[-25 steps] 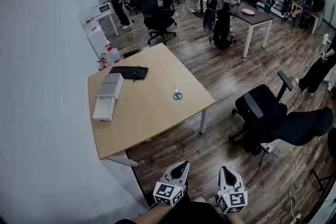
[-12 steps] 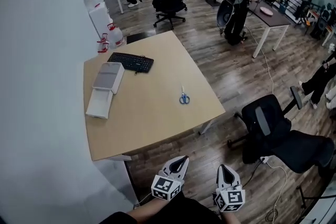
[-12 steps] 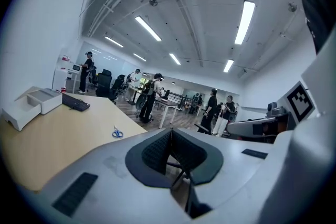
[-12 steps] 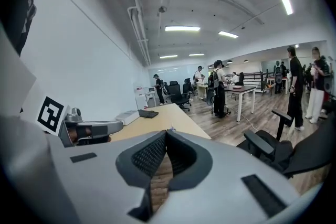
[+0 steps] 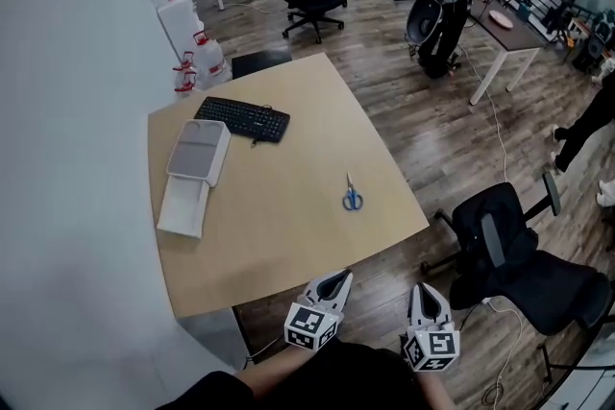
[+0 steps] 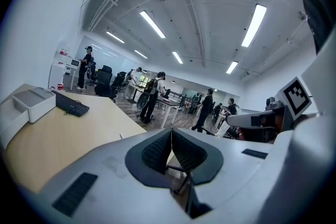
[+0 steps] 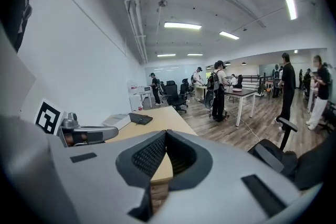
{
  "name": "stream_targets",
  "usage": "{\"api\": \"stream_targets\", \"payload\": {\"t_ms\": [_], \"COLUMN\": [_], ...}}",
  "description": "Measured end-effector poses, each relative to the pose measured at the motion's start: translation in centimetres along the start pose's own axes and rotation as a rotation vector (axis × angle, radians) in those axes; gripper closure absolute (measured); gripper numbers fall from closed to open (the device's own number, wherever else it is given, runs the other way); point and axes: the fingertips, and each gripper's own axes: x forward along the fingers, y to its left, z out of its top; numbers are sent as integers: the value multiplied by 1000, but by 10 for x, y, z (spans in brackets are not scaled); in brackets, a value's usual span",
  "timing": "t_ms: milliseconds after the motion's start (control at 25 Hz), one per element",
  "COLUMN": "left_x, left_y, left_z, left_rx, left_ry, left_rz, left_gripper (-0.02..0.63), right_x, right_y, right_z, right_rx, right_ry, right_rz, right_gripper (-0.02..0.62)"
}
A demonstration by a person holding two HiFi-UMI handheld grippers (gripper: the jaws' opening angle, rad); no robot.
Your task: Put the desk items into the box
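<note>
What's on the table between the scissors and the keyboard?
Nothing. The head view shows only bare tabletop between the scissors and the keyboard.

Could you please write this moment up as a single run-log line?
stage: no pick yet | left gripper: shut, empty | right gripper: shut, empty | scissors, keyboard, box: on desk, untouched

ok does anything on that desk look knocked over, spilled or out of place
Nothing stands out. The keyboard lies flat near the far end of the desk, the white box sits beside it by the wall-side edge, and the blue-handled scissors lie flat on the bare top, apart from both. Nothing is spilled or tipped.
</note>
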Motion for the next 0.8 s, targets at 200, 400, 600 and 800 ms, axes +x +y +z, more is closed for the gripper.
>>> {"api": "stream_targets", "payload": {"t_ms": [200, 400, 600, 800], "left_x": [17, 34, 53, 70], "left_y": [26, 45, 69, 98], "left_z": [10, 20, 25, 28], "left_rx": [-2, -22, -27, -39], "left_ry": [1, 0, 9, 29], "left_rz": [-19, -14, 17, 97], "left_gripper": [591, 591, 591, 591], "right_x": [33, 63, 101, 148], "right_y": [6, 5, 0, -8], "right_z": [15, 33, 40, 54], "right_rx": [0, -51, -34, -33], "right_ry": [-7, -14, -17, -19], "right_rz": [-15, -6, 12, 70], "right_gripper": [535, 535, 535, 535]}}
